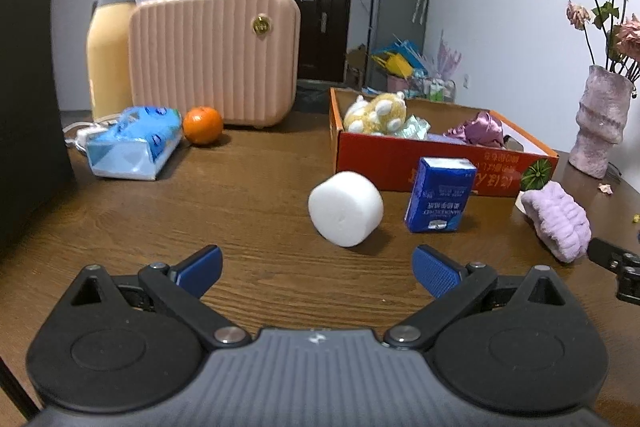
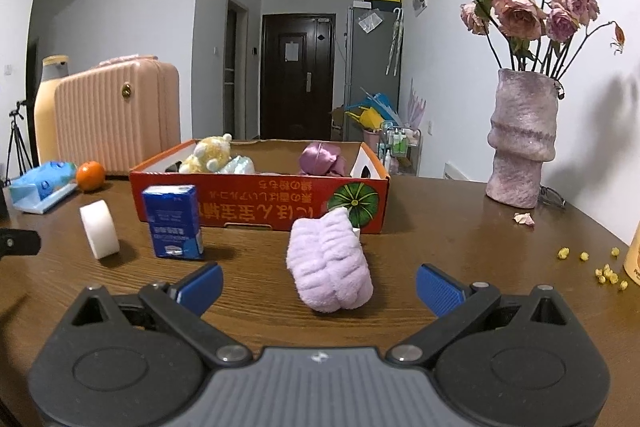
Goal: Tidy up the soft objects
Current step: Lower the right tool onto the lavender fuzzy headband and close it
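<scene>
Left wrist view, nearest first: left gripper [image 1: 317,269] spread wide, holding nothing, ribbed blue pads [image 1: 436,270] on black linkage arms, low over the table [image 1: 248,203]. Dark brown wood grain, slight sheen, bare between the fingers. Just ahead, a white foam roll [image 1: 345,207], short cylinder lying tilted on its curved side. Right of it, close but apart, a blue tissue pack [image 1: 440,201], glossy, boxy, standing upright. Farther right, a lilac towel [image 1: 558,221], plush and ribbed, rolled into a lump. Behind these, a red cardboard box [image 1: 400,163], shallow and open-topped, holding a yellow plush [image 1: 376,113] and crumpled purple satin [image 1: 478,131]. Far left, a soft blue wipes pack [image 1: 134,143] with an orange [image 1: 202,125] just beside it; behind them a ribbed pink case [image 1: 214,57] and a cream bottle [image 1: 109,47].

Right wrist view: right gripper [image 2: 319,287] likewise spread wide and empty, with the towel [image 2: 330,267] lying between and just beyond the fingertips, untouched. Towel's far end close to the box front; contact unclear. Open tabletop to the right, dotted with small yellow crumbs [image 2: 604,273] near the rounded edge. Rough, lumpy mauve vase [image 2: 520,143] of dried roses [image 2: 520,11] standing well right of the box. Beyond the table's far edge, white walls, a hallway and a dark door [image 2: 298,77].
</scene>
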`<state>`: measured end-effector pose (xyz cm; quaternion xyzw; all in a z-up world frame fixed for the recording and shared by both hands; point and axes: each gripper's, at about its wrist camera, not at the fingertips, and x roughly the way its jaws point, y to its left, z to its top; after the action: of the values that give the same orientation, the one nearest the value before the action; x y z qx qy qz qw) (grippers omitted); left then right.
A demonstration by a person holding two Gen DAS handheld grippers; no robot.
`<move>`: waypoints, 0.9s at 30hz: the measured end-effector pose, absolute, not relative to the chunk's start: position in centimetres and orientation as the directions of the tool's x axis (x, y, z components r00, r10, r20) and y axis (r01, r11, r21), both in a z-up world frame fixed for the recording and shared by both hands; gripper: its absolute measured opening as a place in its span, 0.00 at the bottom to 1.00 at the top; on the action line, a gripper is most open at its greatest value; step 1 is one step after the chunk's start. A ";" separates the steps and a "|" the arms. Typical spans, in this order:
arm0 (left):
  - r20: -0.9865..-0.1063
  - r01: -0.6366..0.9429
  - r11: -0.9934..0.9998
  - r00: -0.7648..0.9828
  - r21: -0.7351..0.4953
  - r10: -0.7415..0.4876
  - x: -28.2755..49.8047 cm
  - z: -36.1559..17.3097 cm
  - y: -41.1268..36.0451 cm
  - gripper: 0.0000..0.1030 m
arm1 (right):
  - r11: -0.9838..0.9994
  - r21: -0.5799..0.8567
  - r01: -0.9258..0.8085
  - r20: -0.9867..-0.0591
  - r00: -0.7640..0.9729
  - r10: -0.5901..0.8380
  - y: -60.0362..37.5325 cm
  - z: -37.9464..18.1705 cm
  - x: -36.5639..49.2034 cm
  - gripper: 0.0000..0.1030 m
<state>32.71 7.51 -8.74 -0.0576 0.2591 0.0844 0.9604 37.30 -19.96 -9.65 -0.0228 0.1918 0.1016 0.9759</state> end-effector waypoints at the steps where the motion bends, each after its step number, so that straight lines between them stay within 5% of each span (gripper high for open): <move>1: -0.516 -0.179 0.981 0.849 -0.077 0.114 32.9 -8.8 7.7 1.00 | 0.978 -0.012 -0.209 -0.385 0.904 0.188 -19.8 -9.8 37.7 1.00; 20: -0.536 -0.183 0.981 0.835 -0.065 0.120 35.2 -9.4 8.2 1.00 | 0.975 -0.051 -0.215 -0.503 0.849 0.161 -18.3 -11.3 45.2 0.97; 25: -0.538 -0.179 0.981 0.836 -0.072 0.113 35.3 -9.5 8.2 1.00 | 0.975 -0.058 -0.216 -0.552 0.820 0.149 -18.0 -12.0 46.8 0.81; 27: -0.539 -0.174 0.982 0.835 -0.076 0.106 35.2 -9.6 8.2 1.00 | 0.975 -0.059 -0.214 -0.566 0.812 0.144 -18.0 -12.2 47.1 0.67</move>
<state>35.21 8.21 -9.56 -0.0610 0.2773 0.0733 0.9560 47.07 -17.97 -12.22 -0.0599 0.2921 0.0944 0.9498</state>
